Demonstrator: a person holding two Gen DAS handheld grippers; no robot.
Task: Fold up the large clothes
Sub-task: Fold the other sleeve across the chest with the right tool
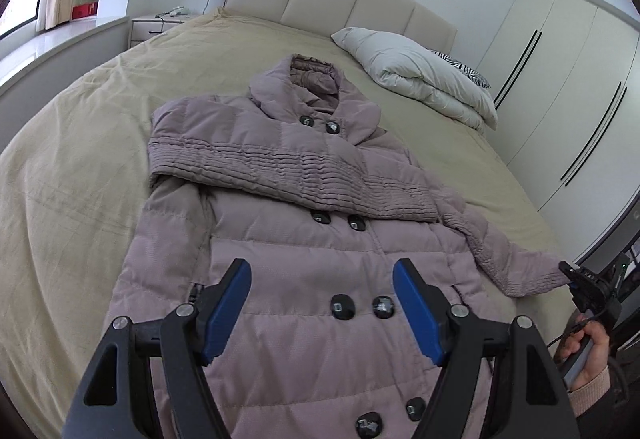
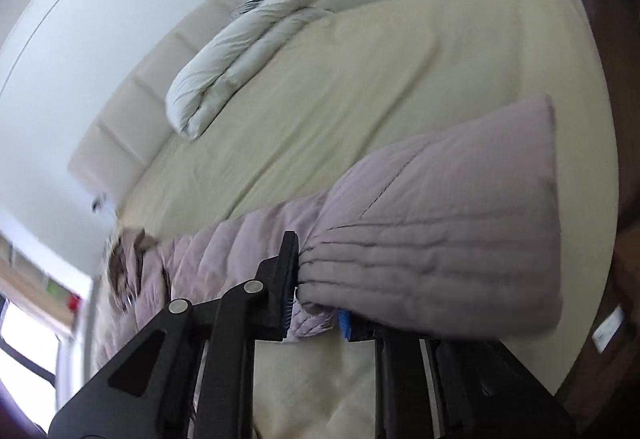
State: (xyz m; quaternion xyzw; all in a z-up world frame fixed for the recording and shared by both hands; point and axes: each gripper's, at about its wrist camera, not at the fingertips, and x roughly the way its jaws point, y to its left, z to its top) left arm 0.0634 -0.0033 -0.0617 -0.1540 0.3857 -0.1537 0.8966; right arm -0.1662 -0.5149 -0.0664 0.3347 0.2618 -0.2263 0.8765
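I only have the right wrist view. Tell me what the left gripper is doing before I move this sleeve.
Observer: The left gripper is open and holds nothing; it hovers over the lower front of the coat, near the buttons.
Operator: Report the other sleeve.
Observer: It is already folded across the chest, lying flat below the hood.
Operator: Give me my own position on the bed.
Observer: The right gripper is at the coat's right side near the bed edge, shut on the sleeve cuff, with the sleeve stretched out away from the body.
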